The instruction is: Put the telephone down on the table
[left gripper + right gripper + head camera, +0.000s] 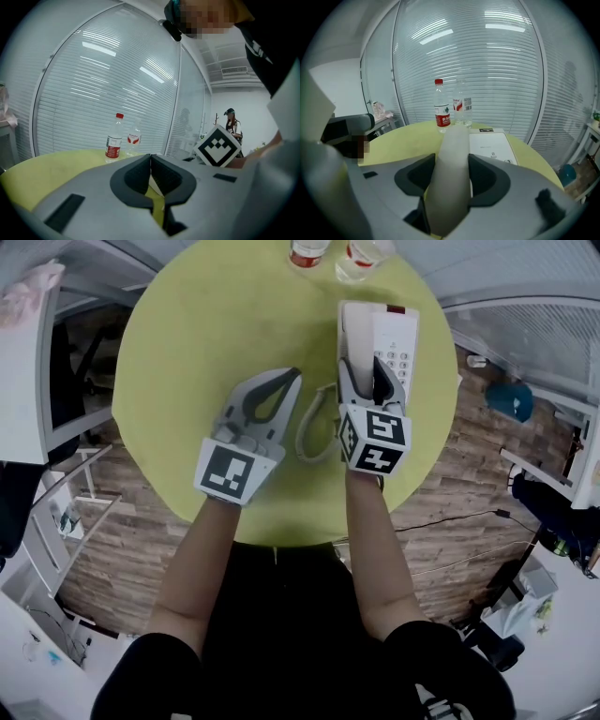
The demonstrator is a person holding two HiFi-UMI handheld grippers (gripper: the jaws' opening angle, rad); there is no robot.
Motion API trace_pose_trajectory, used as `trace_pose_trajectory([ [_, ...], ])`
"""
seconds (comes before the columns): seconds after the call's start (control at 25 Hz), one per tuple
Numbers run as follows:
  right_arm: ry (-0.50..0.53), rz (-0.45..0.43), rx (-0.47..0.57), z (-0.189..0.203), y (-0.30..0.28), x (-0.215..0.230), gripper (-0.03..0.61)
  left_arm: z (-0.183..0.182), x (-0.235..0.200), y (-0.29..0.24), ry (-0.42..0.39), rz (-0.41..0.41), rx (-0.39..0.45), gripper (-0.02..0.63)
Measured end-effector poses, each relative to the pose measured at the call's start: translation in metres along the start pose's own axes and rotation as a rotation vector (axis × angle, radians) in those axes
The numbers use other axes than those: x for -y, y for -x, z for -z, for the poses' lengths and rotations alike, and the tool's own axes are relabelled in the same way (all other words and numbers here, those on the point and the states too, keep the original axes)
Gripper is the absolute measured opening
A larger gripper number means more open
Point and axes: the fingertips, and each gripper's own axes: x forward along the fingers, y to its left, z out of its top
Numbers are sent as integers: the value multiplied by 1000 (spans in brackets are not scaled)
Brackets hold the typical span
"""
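- Grey left gripper (287,382), nearest in, hovers with its jaws pressed together on nothing, left of the phone.
- Right gripper (373,373) is the one in play, pinching the white handset (354,332) at its near end.
- Handset's long axis runs straight away from that gripper, cradled on the telephone base (398,334).
- Green table (202,329) to its left looks the likely set-down spot; bottles (308,251) stand beyond.
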Motion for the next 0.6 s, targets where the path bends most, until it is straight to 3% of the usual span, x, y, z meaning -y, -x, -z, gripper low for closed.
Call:
trace_pose_trajectory([
  [0.6,-38,-4,67,-20,22,-8,225,-12,-3,14,3,-4,32,14],
])
